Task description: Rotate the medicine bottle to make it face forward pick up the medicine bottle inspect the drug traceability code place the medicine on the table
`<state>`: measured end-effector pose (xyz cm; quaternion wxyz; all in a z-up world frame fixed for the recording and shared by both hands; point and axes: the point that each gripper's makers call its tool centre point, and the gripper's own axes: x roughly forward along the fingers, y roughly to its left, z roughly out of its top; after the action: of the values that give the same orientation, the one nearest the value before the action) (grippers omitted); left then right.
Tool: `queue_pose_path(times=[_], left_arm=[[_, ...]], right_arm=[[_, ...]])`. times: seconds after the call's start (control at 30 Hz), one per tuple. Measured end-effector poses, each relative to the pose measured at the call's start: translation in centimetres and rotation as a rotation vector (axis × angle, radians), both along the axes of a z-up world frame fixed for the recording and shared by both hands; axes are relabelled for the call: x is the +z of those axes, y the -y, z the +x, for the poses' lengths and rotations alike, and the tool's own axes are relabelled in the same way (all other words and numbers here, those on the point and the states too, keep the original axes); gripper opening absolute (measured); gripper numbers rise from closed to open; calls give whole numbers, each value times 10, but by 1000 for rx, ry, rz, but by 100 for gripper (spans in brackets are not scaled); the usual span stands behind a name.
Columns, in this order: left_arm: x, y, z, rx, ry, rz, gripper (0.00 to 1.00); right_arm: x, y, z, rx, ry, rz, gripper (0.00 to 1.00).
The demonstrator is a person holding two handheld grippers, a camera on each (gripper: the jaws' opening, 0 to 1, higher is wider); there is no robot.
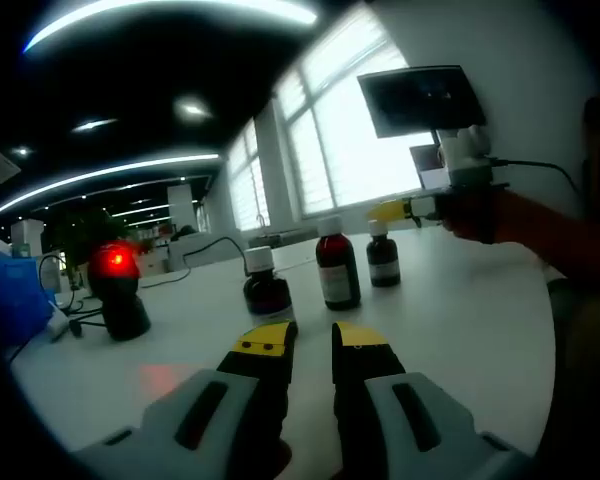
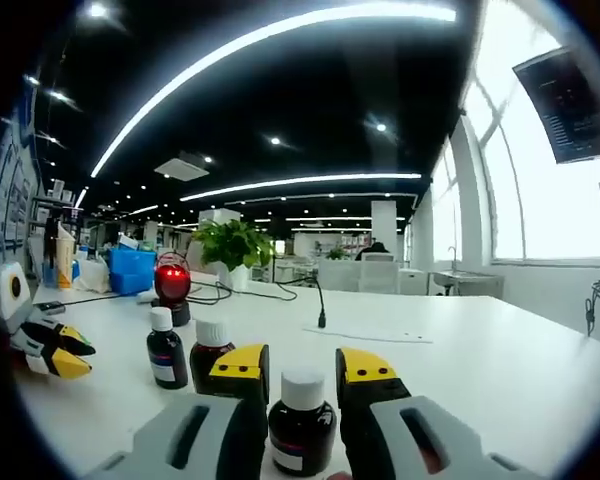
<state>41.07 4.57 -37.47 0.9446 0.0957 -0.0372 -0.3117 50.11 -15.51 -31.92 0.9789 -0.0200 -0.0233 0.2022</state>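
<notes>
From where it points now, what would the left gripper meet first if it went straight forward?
Most likely the tallest brown bottle, which stands upright on the white table almost in line with the gap between the left gripper jaws. The shorter bottle sits nearer but slightly left, so depth makes this uncertain.

3 bottles (image 1: 337,266) close together mid-table, red-lit scanner (image 1: 117,288) at their left, open tabletop (image 1: 460,310) at their right
</notes>
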Motion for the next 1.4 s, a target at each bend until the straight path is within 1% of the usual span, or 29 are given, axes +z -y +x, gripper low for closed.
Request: queue_pose_path(times=[0.1, 0.17, 0.3, 0.47, 0.57, 0.63, 0.73, 0.9, 1.07, 1.2, 1.4], left_arm=[[0, 0, 0, -1, 0, 0, 8], [0, 0, 0, 0, 1, 3, 8], [-1, 0, 1, 1, 1, 5, 8], [-1, 0, 1, 4, 4, 12, 8], [-1, 0, 1, 4, 3, 9, 8], [-1, 0, 0, 4, 4, 10, 8], [0, 0, -1, 5, 4, 10, 8], [0, 0, -1, 6, 5, 11, 8], [-1, 0, 0, 7, 4, 12, 8], [-1, 0, 1, 8, 4, 10, 8], [-1, 0, 1, 6, 4, 10, 8]], right_arm=[[-5, -4, 0, 63, -16, -9, 23], [-8, -5, 1, 79, -23, -17, 23], [-10, -6, 3, 89, -24, -29, 24], [-12, -5, 7, 106, -36, -21, 23], [-12, -5, 6, 111, -36, -19, 19], [-12, -4, 7, 107, -38, -23, 15], [-12, -1, 9, 106, -41, -22, 15], [-11, -4, 6, 92, -25, -53, 15], [-12, -3, 7, 41, -18, -63, 15], [-12, -4, 6, 4, -1, -93, 15], [-13, -6, 7, -42, -5, -91, 15]])
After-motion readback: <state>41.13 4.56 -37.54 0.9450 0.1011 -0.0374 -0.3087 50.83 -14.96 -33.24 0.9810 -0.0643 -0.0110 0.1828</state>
